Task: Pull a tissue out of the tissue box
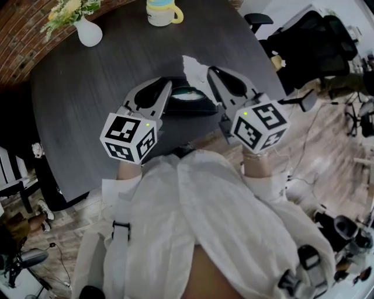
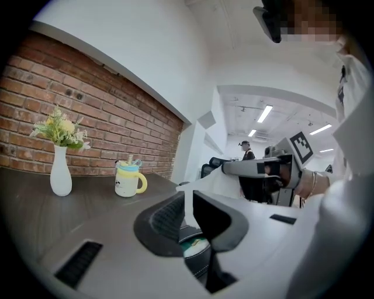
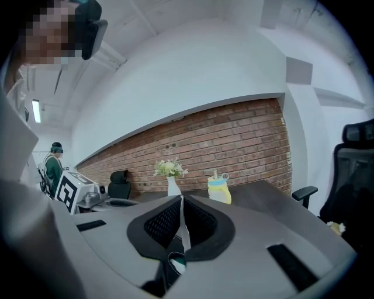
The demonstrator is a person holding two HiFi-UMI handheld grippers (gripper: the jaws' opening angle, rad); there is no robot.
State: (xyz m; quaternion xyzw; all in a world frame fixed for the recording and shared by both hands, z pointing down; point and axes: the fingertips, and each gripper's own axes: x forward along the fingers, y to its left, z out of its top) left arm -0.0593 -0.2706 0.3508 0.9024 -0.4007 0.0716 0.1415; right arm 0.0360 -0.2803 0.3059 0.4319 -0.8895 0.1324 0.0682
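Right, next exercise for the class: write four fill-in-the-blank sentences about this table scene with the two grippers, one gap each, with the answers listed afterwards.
1. The right gripper is shut on a thin white ____ near the dark tissue box.
2. The flowers stand in a ____ vase.
3. The cup has a ____ handle.
4. The wall beyond the table is built of ____.

Missing words: tissue; white; yellow; brick.

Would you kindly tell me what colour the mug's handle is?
Yellow; the mug shows best in the left gripper view.
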